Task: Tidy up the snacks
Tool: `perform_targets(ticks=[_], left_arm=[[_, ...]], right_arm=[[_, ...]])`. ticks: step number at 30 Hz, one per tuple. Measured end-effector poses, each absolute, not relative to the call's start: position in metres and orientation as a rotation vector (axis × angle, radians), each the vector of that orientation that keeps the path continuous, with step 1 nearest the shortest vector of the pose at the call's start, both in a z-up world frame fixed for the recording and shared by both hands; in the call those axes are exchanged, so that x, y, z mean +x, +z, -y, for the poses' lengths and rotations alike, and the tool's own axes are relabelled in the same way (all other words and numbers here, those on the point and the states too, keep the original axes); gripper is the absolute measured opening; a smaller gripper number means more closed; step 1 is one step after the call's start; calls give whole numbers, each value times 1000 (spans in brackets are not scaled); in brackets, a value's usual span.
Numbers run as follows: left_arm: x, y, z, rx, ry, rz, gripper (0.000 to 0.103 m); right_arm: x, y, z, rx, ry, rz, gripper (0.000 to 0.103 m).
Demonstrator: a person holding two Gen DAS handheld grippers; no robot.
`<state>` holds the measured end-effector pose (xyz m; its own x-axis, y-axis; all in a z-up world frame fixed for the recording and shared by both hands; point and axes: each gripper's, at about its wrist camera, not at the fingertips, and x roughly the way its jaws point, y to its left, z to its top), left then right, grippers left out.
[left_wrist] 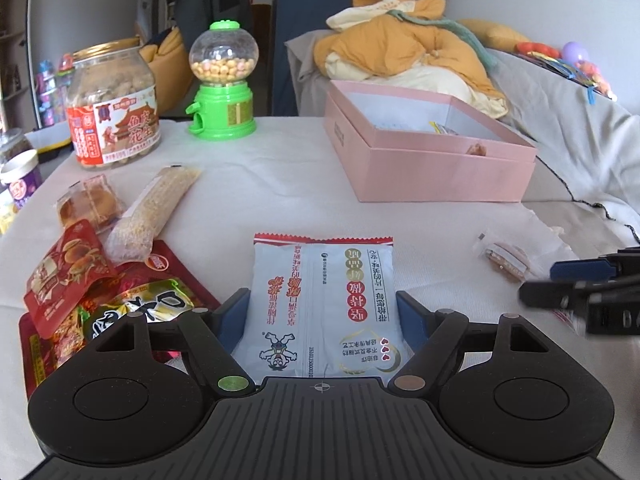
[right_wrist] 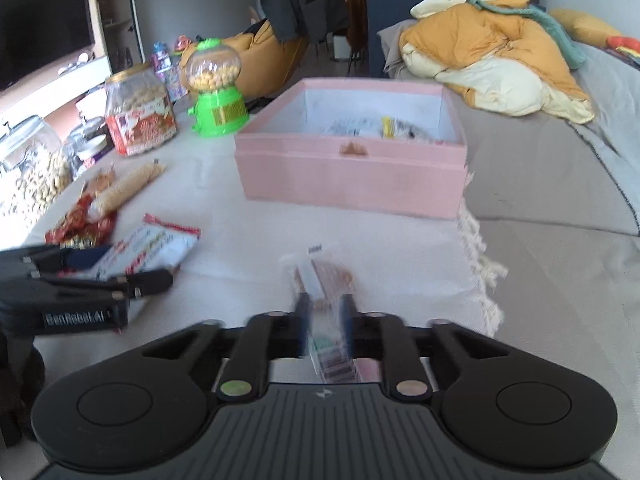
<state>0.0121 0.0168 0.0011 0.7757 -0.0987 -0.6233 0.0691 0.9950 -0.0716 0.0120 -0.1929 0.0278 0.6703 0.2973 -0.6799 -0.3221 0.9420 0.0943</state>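
My left gripper (left_wrist: pixel 322 304) pinches the pale blue snack packet (left_wrist: pixel 320 304) on the white cloth (left_wrist: pixel 260 192). My right gripper (right_wrist: pixel 325 312) has a small clear-wrapped snack (right_wrist: pixel 324 276) between its half-open fingers; whether they press it I cannot tell. Farther stands the open pink box (right_wrist: pixel 352 176).

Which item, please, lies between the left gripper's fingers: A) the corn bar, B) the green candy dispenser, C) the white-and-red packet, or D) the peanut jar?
C: the left wrist view shows the white-and-red packet lying between the left gripper's blue fingers on the tablecloth.
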Motion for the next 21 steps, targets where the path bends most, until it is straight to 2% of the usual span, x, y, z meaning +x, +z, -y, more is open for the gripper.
perform_targets(ticks=[2, 10, 11, 12, 14, 21], left_arm=[[12, 1, -16, -37, -88, -679, 82], [12, 0, -17, -40, -92, -677, 82], [11, 0, -18, -46, -96, -675, 82], [11, 0, -19, -53, -99, -672, 82], [11, -1, -21, -67, -103, -669, 82], [10, -1, -23, -89, -110, -663, 82]], right_arm=[[10, 23, 191, -30, 363, -750, 64], [10, 13, 162, -170, 305, -687, 64], [13, 14, 163, -159, 301, -688, 61], [15, 14, 164, -153, 294, -688, 50], [17, 16, 165, -165, 280, -687, 36], [12, 21, 170, -195, 329, -701, 29]])
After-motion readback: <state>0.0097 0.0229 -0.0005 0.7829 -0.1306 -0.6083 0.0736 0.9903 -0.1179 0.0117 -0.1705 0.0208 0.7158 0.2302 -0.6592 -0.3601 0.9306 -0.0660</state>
